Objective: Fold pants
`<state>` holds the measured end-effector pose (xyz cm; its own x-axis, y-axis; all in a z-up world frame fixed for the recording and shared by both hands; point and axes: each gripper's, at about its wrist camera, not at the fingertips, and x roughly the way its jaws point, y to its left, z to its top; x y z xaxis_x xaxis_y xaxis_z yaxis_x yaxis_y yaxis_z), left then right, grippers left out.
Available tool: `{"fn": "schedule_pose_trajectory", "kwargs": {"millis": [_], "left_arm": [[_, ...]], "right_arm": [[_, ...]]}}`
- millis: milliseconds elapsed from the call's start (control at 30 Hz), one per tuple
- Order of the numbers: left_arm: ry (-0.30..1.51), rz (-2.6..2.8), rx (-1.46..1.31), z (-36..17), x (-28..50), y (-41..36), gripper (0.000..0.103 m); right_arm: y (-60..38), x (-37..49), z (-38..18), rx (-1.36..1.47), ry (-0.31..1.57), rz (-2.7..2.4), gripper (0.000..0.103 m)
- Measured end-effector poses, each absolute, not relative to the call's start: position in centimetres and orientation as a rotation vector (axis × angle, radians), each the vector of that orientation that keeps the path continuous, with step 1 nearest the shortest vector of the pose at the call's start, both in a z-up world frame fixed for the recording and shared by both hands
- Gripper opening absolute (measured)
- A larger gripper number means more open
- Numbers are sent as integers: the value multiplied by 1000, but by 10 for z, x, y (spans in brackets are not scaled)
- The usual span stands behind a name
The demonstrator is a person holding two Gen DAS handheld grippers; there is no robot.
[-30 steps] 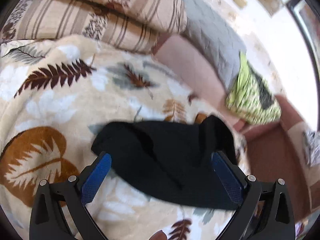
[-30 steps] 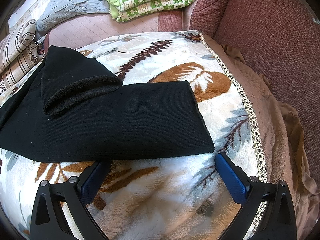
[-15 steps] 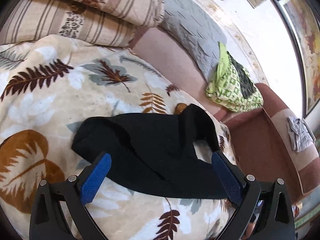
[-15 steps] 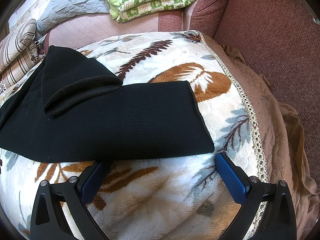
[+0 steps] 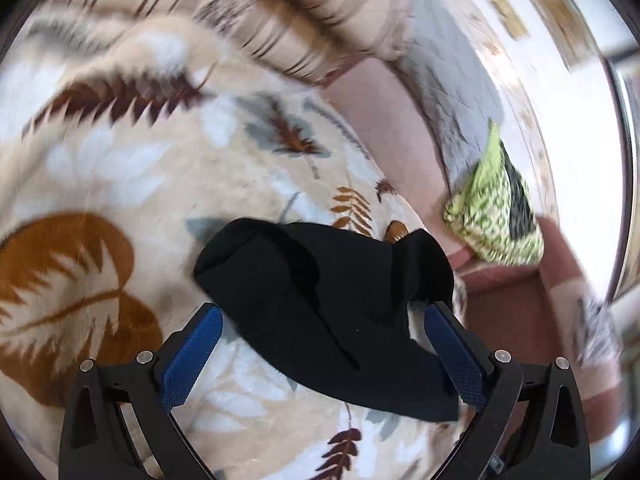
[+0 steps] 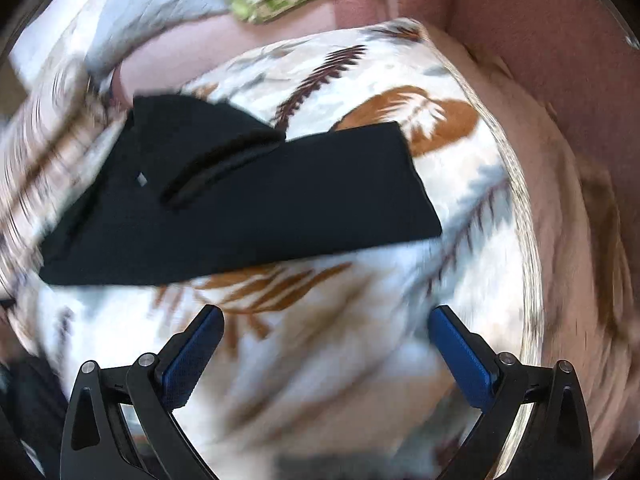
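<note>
Black pants (image 6: 256, 208) lie lengthwise on a leaf-patterned blanket (image 6: 360, 304), with one end folded back over itself (image 6: 208, 148). In the left wrist view the same pants (image 5: 328, 300) appear as a bunched black heap just beyond my fingers. My left gripper (image 5: 320, 320) is open above the near edge of the fabric, holding nothing. My right gripper (image 6: 326, 320) is open over bare blanket, a short way back from the pants' long edge. Both views are motion-blurred.
A pink sofa back (image 6: 560, 20) rises at the right, with a beige cover (image 6: 568, 208) under the blanket. Striped pillows (image 5: 280, 12), a grey quilt (image 5: 448, 80) and a folded green patterned cloth (image 5: 496, 208) line the far side.
Both grippers have shifted and both views are now blurred. The right gripper has pulled back from the pants' edge. The left view has swung, with the pants still between its open fingers.
</note>
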<state>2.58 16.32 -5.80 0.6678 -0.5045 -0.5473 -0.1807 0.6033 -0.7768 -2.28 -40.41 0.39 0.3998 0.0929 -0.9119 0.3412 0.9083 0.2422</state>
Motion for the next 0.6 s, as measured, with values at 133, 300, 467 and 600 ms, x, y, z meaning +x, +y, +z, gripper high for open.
{"fn": "schedule_pose_trajectory", "kwargs": {"millis": [133,300,467,600], "left_arm": [[928,-236,-1105,-84,39,181,101],[959,-226,-1155,-96,56,194,101],[948,-197,-996,-84,75,180,101],[903,-113,-813,-62,69,164,96]], "right_arm": [[-393,-37,36,775,879,-130,103],[-340,-41,38,861,685,11,102],[-328,-41,40,802,683,1,102],[-329,-50,40,778,673,-35,103]]}}
